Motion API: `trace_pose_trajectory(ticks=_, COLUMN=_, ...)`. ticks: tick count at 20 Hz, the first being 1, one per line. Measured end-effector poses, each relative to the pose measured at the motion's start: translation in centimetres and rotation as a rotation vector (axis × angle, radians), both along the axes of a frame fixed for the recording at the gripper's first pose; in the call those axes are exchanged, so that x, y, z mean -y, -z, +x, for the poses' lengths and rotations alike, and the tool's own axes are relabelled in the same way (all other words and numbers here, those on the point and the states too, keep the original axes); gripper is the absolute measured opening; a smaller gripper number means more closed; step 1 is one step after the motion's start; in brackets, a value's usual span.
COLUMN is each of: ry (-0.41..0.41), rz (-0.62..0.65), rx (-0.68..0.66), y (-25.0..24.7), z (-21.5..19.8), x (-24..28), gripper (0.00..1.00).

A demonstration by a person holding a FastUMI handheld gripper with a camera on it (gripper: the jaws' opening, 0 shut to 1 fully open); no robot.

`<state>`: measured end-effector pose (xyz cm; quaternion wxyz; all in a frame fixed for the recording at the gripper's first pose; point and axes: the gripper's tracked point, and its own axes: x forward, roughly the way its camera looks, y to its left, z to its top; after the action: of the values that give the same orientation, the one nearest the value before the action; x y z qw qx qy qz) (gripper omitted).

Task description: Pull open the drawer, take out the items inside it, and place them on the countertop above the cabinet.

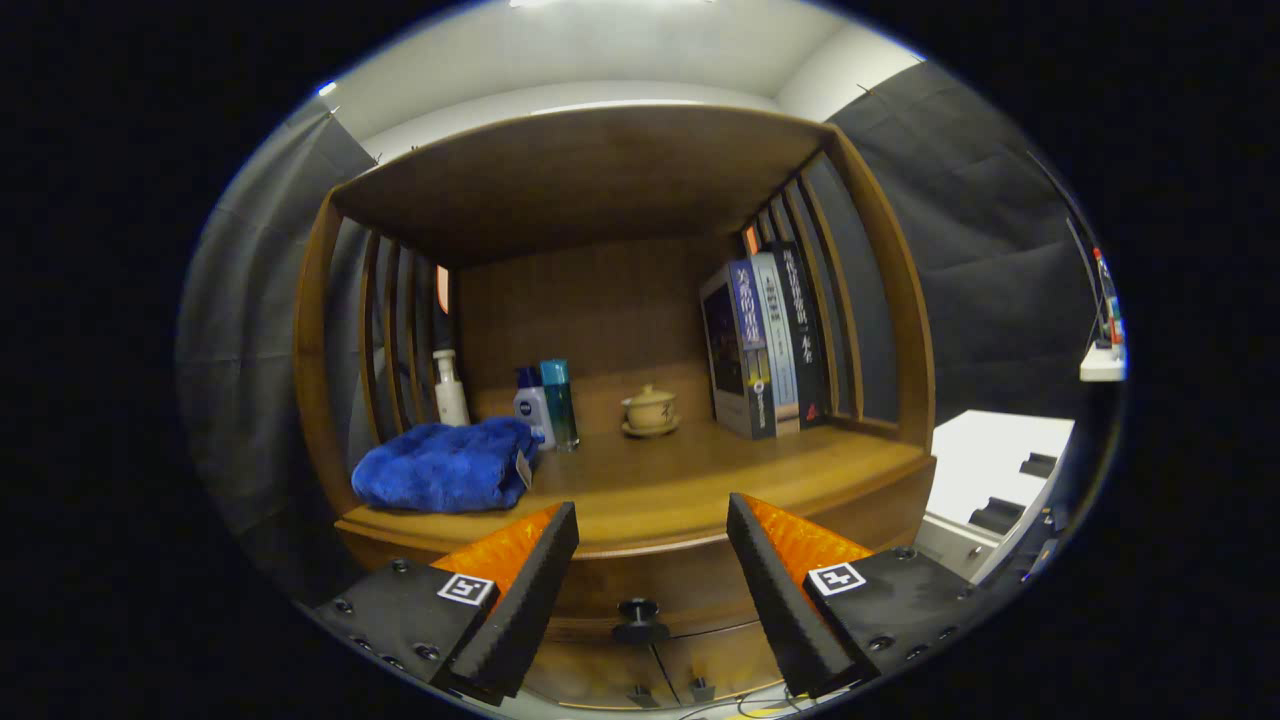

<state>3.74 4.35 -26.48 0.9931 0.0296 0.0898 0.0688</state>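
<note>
Before the wooden cabinet [900, 300], gripper [652, 520] stands with fingers spread apart, holding nothing. Drawer [640, 590] sits shut under the countertop [700, 480], its dark knob [638, 620] between the fingers. On the countertop: blue towel [445, 465], bottles [545, 405], lidded cup [650, 408], upright books [765, 345]

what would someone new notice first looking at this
The bright blue towel bunched at the near left corner of the wooden countertop catches the eye first, with small bottles just behind it. A row of upright books stands against the right slats, and a lidded teacup sits mid-shelf. Nearest, the tongs are open, the dark drawer knob between the fingers, the drawer not yet pulled.
</note>
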Motion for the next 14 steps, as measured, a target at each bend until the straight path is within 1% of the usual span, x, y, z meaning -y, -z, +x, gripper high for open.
trace_pose_trajectory(ticks=3, ry=-0.014, rz=-0.026, rx=-0.044, y=4.8, z=-0.1, x=-0.5, gripper=0.98)
trace_pose_trajectory(ticks=7, ry=-0.028, rz=-0.063, rx=-0.12, y=8.8, z=0.1, x=-0.2, gripper=0.98)
trace_pose_trajectory(ticks=9, ry=-0.041, rz=-0.059, rx=-0.146, y=10.1, z=0.0, x=-0.2, gripper=0.89)
trace_pose_trajectory(ticks=14, ry=-0.073, rz=-0.066, rx=-0.17, y=11.3, z=0.4, x=-1.1, gripper=0.65)
